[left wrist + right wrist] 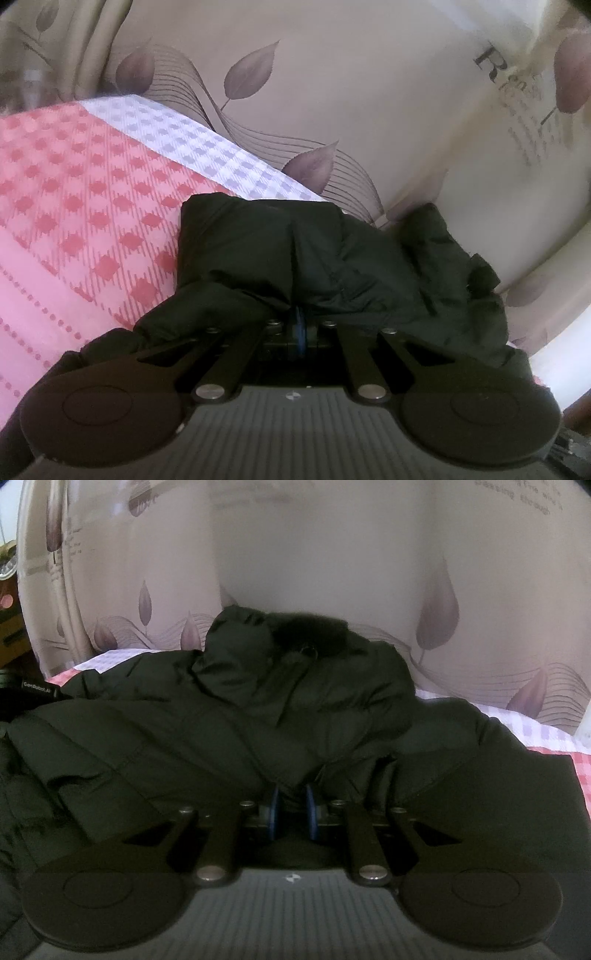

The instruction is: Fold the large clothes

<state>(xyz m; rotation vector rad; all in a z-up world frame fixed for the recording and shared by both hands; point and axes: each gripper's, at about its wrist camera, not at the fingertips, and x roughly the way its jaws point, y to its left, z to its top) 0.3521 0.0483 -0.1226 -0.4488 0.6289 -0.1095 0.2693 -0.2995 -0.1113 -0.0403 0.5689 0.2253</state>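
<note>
From my left gripper (300, 325) I see only a bunched end of the dark jacket (295, 258), lying on the pink and white checked bedspread (74, 206), which fills the left of that view; my right camera shows far more of the jacket (258, 716), spread wide across the bed with its furry collar (310, 631) humped at the far side and just a corner of the bedspread (546, 734) at the right. Both grippers are pinched nearly closed on jacket fabric: the left one's blue pads (301, 321) almost meet with cloth bulging over them, and the right gripper (291, 805) has a fold caught between its pads (274, 805). Behind the bed hangs a beige curtain (351, 92) printed with purple leaves and wavy lines, carrying lettering that starts with a large "R", the rest too blurred; the right view reads "passing through" on the curtain (332, 554). A black device (26, 692) at the right view's left edge is marked "GenRobot.AI"
</note>
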